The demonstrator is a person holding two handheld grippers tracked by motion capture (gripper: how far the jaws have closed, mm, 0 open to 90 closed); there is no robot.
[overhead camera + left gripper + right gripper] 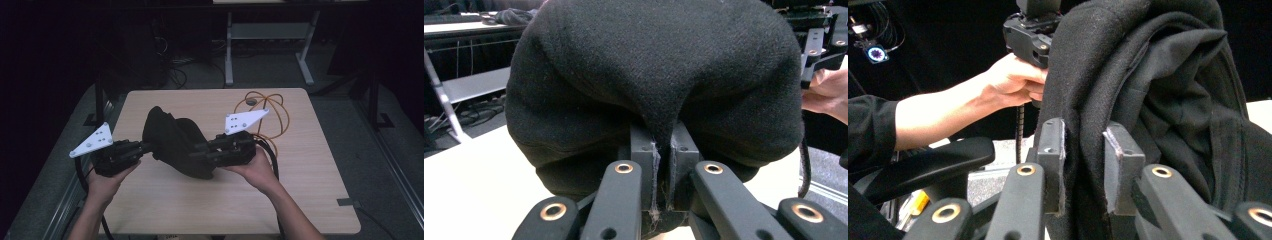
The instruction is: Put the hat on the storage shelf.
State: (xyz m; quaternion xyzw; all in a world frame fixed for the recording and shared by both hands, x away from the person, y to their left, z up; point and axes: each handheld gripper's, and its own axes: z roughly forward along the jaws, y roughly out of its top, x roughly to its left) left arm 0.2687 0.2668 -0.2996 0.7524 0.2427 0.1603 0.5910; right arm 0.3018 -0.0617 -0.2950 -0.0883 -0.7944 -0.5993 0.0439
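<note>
orange cable (272,112) far right, bare tabletop (200,210) near

A fold of black garment (1148,90) is seen between the right gripper's (1087,165) slightly parted jaws.

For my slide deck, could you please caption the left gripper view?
Left tongs pinch a fold of black cloth above the table.

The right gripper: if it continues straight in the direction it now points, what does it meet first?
Most likely the black cloth: a fold already hangs between the right gripper's jaws, which stand a little apart. Beyond the cloth is the left gripper, though depth there is hard to judge.
</note>
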